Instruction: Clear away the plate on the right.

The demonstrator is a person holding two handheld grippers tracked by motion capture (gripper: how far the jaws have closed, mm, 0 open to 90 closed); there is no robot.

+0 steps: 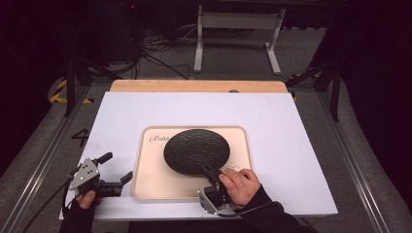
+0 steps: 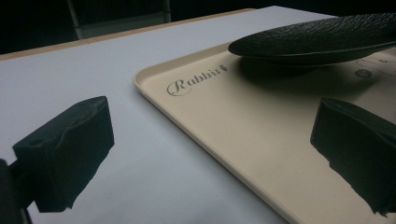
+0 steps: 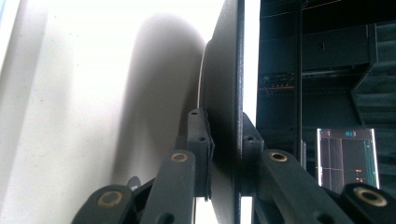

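At the lower centre of the high view, the right gripper (image 1: 210, 171) pinches the near rim of a black textured plate (image 1: 196, 150), its jaws clenched on the edge from above and below; in the right gripper view the plate (image 3: 224, 93) runs edge-on between them. The plate sits mid-frame over a cream tray (image 1: 145, 179) printed "Rabbit", and the left gripper view shows its rim lifted off the tray (image 2: 243, 135), tilted. The left gripper (image 1: 116, 171), at lower left, hangs released just beside the tray's left edge, farther from the plate. The tray lies on a white-topped table (image 1: 291, 145); beyond are dark floor, cables and a stand.
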